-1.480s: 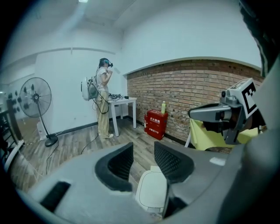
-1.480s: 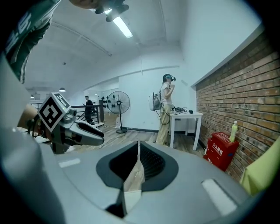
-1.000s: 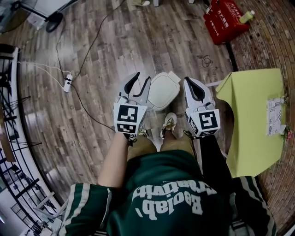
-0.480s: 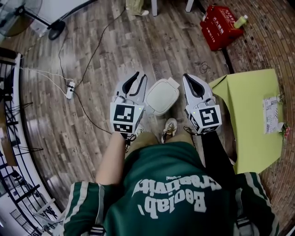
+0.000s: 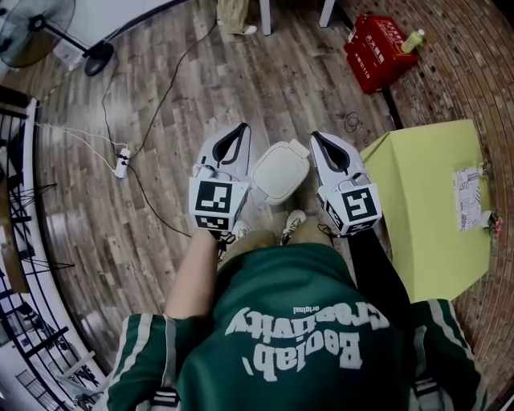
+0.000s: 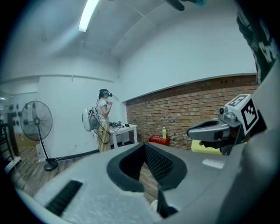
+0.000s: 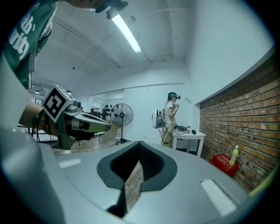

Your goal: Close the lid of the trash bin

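Observation:
The white trash bin [image 5: 281, 171] stands on the wooden floor in front of the person's shoes, its rounded lid lying flat on top. In the head view my left gripper [image 5: 242, 128] hangs to the left of the bin and above it, touching nothing. Its jaws have just been closing and now meet with nothing between them, as the left gripper view [image 6: 143, 145] also shows. My right gripper [image 5: 316, 137] hovers to the right of the bin, shut and empty, its pads together [image 7: 139, 143]. Both grippers point almost level.
A yellow-green table [image 5: 426, 201] stands close on the right. A red crate [image 5: 376, 44] with a bottle sits further back. A power strip [image 5: 122, 160] and cables lie at left, a fan [image 5: 32, 24] at top left. A person [image 6: 103, 119] stands at a white desk.
The left gripper's jaws went from a wide V to shut. Both grippers rose away from the bin, which now looks smaller and lower between them.

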### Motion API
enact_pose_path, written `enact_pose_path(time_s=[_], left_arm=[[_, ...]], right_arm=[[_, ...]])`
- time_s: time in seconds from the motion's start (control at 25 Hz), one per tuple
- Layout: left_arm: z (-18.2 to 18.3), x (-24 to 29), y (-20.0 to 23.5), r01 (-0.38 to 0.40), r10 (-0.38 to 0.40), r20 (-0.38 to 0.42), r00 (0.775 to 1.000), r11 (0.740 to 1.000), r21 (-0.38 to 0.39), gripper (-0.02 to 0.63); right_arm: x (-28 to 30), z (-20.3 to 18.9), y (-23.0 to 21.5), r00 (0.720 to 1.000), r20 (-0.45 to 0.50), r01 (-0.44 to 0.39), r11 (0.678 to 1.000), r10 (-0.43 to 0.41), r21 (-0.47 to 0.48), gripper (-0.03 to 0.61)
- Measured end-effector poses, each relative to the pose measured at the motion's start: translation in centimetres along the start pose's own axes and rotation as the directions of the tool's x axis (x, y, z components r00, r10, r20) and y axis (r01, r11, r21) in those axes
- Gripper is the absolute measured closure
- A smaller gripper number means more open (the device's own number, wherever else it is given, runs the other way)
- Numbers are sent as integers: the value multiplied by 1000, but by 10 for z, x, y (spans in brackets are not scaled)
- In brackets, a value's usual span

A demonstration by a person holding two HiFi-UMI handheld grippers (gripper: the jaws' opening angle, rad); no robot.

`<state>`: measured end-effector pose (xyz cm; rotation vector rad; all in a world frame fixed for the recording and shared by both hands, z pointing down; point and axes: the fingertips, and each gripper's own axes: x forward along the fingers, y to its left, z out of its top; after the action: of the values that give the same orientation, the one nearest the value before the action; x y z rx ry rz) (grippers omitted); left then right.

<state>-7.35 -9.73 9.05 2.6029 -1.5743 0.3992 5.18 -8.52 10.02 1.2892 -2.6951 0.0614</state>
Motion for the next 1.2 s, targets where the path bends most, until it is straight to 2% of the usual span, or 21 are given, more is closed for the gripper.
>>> enact_pose_path(time_s=[0.24, 0.88, 1.2], left_arm=[[12, -5, -3, 5, -6, 37, 999, 1000, 16, 609], [18, -8, -9, 10, -11, 51, 999, 1000, 21, 607], [24, -11, -14, 53, -57, 82, 995, 997, 57, 607]], right_arm=[[-7, 4, -2, 1000, 10, 10, 1000, -10, -10, 565], [-17, 0, -5, 1000, -2, 22, 1000, -22, -20, 566], [-16, -9, -7, 999, -18, 42, 999, -42, -11, 566]])
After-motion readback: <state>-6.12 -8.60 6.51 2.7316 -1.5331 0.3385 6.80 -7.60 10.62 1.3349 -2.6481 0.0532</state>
